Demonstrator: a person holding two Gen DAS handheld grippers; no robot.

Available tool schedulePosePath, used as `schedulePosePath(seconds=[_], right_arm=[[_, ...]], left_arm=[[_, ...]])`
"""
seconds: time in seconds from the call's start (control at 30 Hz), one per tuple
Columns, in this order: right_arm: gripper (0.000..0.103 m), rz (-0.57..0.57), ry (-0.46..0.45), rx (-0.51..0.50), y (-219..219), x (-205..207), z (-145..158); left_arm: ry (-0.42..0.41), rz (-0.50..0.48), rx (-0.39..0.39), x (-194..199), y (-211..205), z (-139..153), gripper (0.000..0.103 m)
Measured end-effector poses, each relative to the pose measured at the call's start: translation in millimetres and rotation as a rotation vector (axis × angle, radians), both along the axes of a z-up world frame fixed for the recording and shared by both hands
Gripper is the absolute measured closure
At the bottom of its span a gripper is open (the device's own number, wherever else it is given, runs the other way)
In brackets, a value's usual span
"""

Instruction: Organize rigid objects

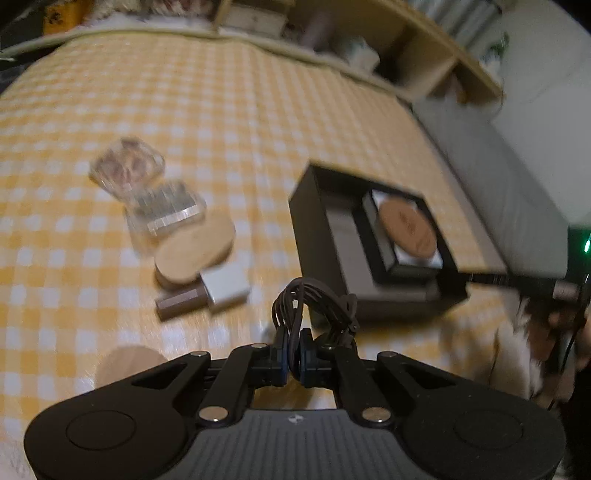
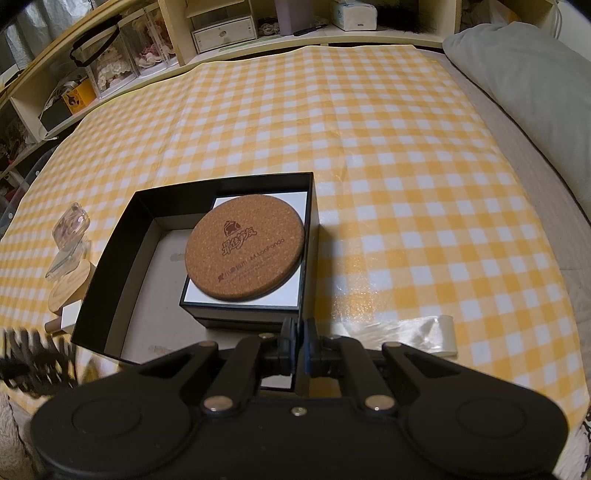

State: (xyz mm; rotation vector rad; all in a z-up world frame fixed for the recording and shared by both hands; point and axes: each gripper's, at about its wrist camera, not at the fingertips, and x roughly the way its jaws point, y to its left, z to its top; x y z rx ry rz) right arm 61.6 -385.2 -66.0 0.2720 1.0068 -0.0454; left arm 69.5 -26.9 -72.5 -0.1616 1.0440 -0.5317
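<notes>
In the left wrist view my left gripper [image 1: 293, 347] is shut on a coiled bundle of dark cable [image 1: 314, 306], held just above the yellow checked cloth [image 1: 221, 110]. To its right stands an open black box [image 1: 317, 229]. Inside it a round cork coaster [image 1: 408, 227] lies on a smaller black-and-white box. In the right wrist view my right gripper [image 2: 299, 339] is shut on the near right wall of the black box [image 2: 110, 266], with the cork coaster [image 2: 245, 247] just ahead of it.
Left of the box lie two clear plastic cases [image 1: 127, 170], a wooden disc [image 1: 195, 251], a white cube [image 1: 227, 288] and a brown cylinder [image 1: 181, 302]. Another wooden disc [image 1: 129, 363] lies nearer. A shiny strip [image 2: 406, 332] lies right of the box. A grey pillow [image 2: 517, 92] and shelves [image 2: 221, 26] border the cloth.
</notes>
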Motion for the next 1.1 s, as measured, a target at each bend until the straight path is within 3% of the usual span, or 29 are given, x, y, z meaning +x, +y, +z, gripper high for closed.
schedulePosePath(seconds=[0.2, 0.33, 0.57, 0.73, 0.93, 1.1], right_arm=[[0.098, 0.0, 0.0, 0.0, 0.0, 0.0, 0.0], [0.098, 0.001, 0.0, -0.001, 0.1, 0.1, 0.0], [0.098, 0.0, 0.0, 0.0, 0.1, 0.0, 0.0], [0.098, 0.0, 0.0, 0.0, 0.1, 0.2, 0.2], [0.098, 0.0, 0.0, 0.0, 0.0, 0.2, 0.2], [0.098, 0.001, 0.0, 0.0, 0.7, 0.4, -0.3]], left_arm=[[-0.097, 0.039, -0.117, 6.2, -1.8, 38.0, 0.098], [-0.079, 0.011, -0.193, 14.4, -21.5, 45.9, 0.098], [0.0, -0.033, -0.217, 25.4, -74.6, 28.1, 0.098], [-0.013, 0.008, -0.147, 47.6, -89.0, 20.3, 0.098], [0.015, 0.074, -0.146, 78.1, -95.1, 7.3, 0.098], [0.128, 0.102, -0.211, 94.8, -102.6, -18.5, 0.097]])
